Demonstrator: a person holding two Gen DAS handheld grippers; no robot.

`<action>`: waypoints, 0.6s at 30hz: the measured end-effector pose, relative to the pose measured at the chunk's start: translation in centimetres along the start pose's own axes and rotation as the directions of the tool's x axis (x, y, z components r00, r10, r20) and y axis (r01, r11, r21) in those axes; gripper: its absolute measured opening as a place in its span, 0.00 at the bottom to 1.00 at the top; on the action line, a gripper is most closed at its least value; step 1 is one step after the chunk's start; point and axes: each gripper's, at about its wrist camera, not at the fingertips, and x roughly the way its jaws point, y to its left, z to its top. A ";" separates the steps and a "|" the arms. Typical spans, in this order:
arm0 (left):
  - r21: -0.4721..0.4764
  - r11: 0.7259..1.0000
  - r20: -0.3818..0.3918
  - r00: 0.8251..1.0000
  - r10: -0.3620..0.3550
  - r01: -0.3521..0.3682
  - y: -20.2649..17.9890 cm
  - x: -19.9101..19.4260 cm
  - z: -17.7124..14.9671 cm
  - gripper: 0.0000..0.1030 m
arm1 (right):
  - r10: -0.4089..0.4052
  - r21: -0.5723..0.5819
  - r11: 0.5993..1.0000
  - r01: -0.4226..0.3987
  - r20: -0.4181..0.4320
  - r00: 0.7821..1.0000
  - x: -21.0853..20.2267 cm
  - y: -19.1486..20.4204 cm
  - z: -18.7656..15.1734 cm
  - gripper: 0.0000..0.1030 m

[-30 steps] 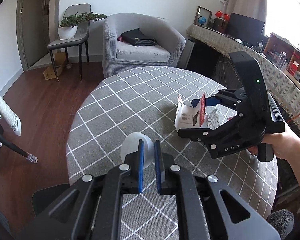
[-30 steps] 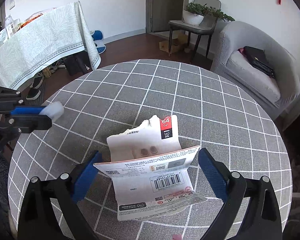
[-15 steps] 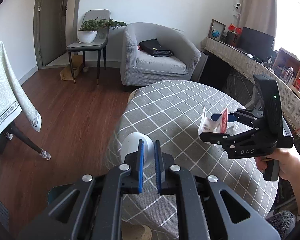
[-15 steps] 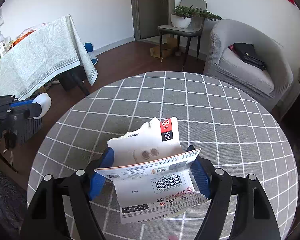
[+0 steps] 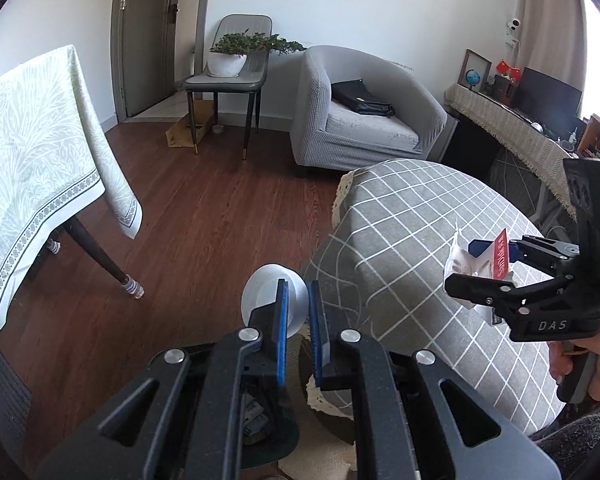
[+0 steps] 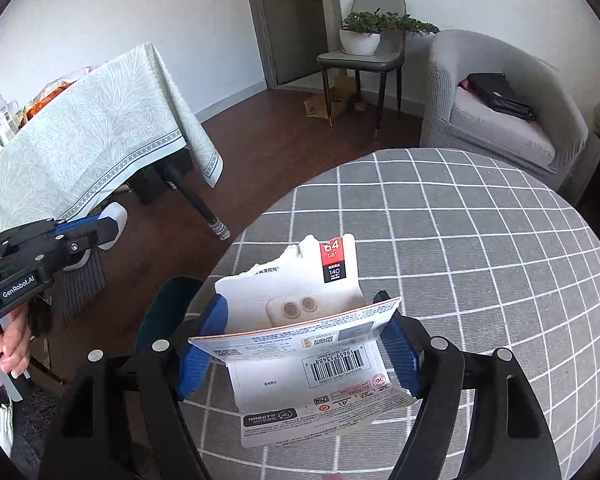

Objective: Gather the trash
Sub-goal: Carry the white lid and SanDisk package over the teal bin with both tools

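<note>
Both grippers hold trash: left gripper [image 5: 298,312] nearly closed on a cup [image 5: 266,294] over the floor; right gripper [image 6: 300,344] clamps torn packaging [image 6: 300,320] above the table [image 6: 480,240].

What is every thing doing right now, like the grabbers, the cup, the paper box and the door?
left gripper: shut on the plastic cup
plastic cup: held off the table, above the floor
right gripper: shut on the torn packaging
torn packaging: ripped open, flattened, pinched at both sides
door: closed
</note>
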 end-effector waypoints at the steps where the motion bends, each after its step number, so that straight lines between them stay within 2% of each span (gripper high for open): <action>1: -0.005 1.000 -0.007 1.000 0.006 -0.006 0.5 0.1 -0.2 0.11 | 0.002 -0.005 1.000 -0.002 0.002 1.000 0.0 0.6 0.3 0.73; 5: -0.014 0.999 -0.042 0.998 0.037 -0.037 2.2 0.8 -1.2 0.11 | 0.030 0.001 1.000 -0.030 0.017 0.999 -0.3 2.6 1.4 0.73; 8: -0.017 0.998 -0.074 0.996 0.058 -0.060 3.4 1.8 -2.0 0.11 | 0.018 -0.022 1.000 -0.018 0.013 1.000 0.1 4.0 2.1 0.73; 18: -0.033 0.995 -0.230 0.970 0.083 -0.093 6.6 5.7 -5.7 0.11 | 0.072 -0.030 0.997 -0.072 -0.020 0.997 2.4 7.2 3.1 0.73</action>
